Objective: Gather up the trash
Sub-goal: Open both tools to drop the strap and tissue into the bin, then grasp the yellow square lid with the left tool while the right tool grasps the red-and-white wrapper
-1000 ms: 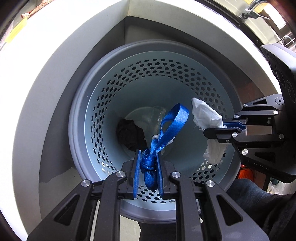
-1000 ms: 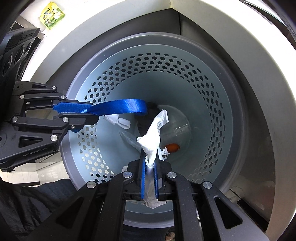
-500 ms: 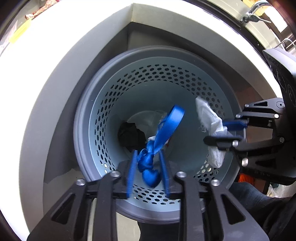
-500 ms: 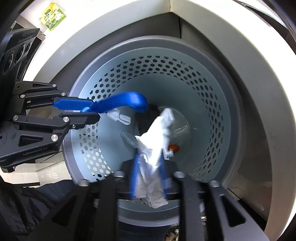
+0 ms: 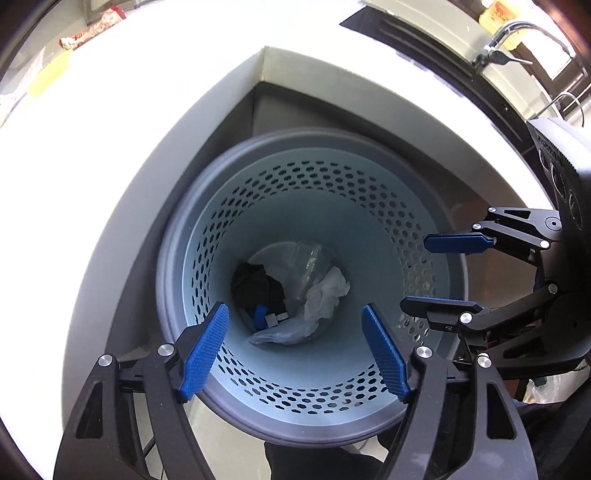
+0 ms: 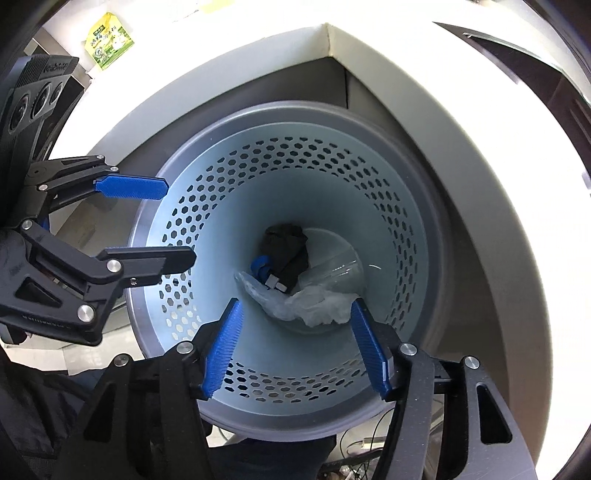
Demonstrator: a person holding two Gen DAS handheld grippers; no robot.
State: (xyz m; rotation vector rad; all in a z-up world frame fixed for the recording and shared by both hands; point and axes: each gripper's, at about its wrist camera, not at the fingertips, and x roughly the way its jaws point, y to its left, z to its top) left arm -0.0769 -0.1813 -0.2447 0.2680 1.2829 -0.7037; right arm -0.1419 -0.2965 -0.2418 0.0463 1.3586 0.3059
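A pale blue perforated waste bin [image 5: 258, 206] stands below both grippers; it also shows in the right wrist view [image 6: 399, 229]. At its bottom lie a crumpled white tissue [image 5: 327, 295] [image 6: 321, 302], a blue strap [image 5: 260, 314] [image 6: 260, 266], a black wad [image 5: 255, 284] [image 6: 286, 247] and a clear plastic cup [image 5: 310, 258]. My left gripper [image 5: 295, 350] is open and empty over the bin's near rim. My right gripper [image 6: 295, 343] is open and empty too. Each shows in the other's view, the right one [image 5: 447, 275] and the left one [image 6: 162, 221].
The bin stands in a corner under a white countertop [image 5: 147, 92] [image 6: 480, 110]. A green packet [image 6: 109, 38] and wrappers [image 5: 92, 31] lie on the counter. A tap [image 5: 506, 40] and a dark panel are at the far right.
Both grippers opened. The blue strap and the white tissue dropped from them into the bin. Both grippers rose a little above the rim.
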